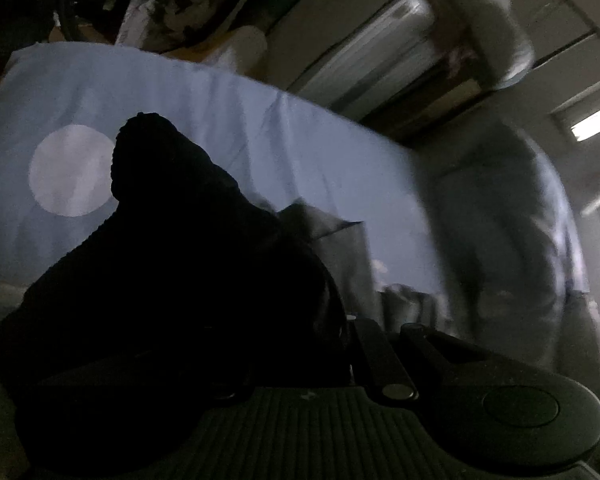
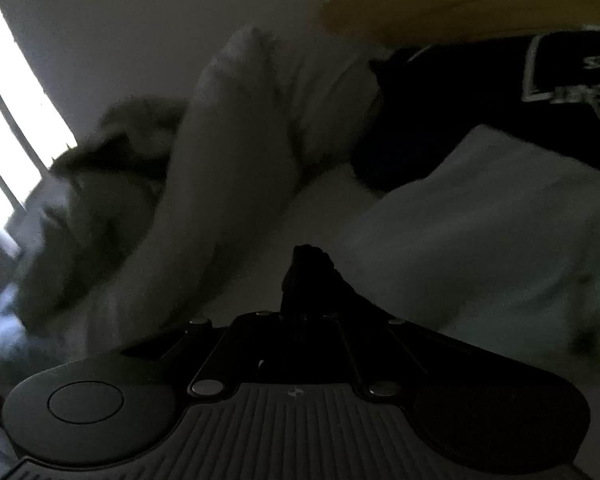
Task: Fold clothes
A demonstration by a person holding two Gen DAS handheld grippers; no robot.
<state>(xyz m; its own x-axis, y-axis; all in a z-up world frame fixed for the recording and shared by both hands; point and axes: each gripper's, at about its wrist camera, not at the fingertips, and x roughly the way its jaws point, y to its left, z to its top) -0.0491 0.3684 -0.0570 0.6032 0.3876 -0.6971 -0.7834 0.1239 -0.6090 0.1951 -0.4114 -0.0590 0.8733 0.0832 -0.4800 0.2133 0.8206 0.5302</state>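
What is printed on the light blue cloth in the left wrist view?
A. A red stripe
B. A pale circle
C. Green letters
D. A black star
B: a pale circle sits on the left part of the light blue cloth, beside the dark fabric bunched in front of the camera.

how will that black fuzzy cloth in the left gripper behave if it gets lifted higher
The black cloth bunches into a soft mound over the left gripper, so it will probably droop rather than hold shape. Its fuzzy edge suggests a good grip and little slipping. It looks thick, maybe heavier than thin fabric.
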